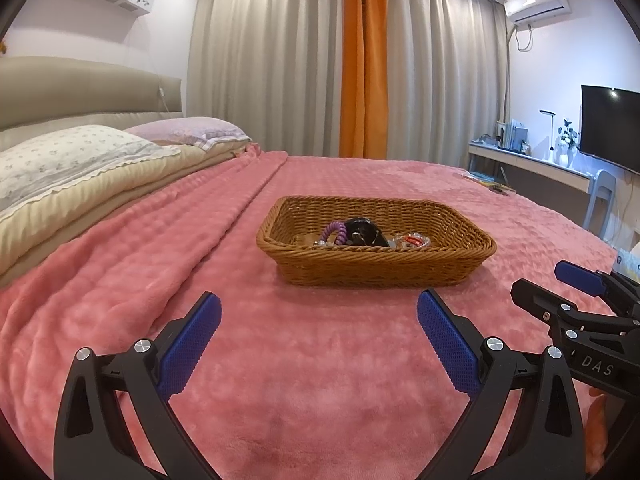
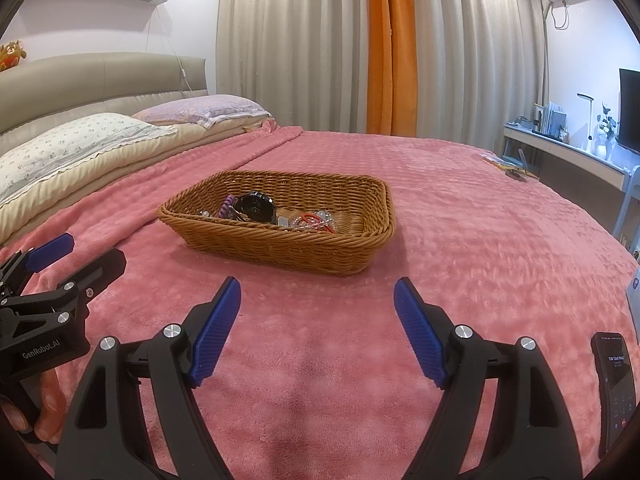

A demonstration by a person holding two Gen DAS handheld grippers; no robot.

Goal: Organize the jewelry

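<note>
— Both grippers hover low over the pink blanket; the left gripper has its blue pads spread wide with only blanket between them; the right gripper stands just as wide and holds nothing either.

— And the jewelry?

— All of it sits in the wicker basket, which rests on the blanket ahead of both grippers, apart from their fingertips; a purple braided bracelet lies at the left, touching a round black piece; clear and red beads lie to the right of that; the basket's right end is bare.

— Anything else on the bed?

— Two pillows at the headboard; a dark phone lies near the right gripper's outer side; some small flat items rest near the far edge, too small to tell; a hand grips the left gripper's handle.
</note>
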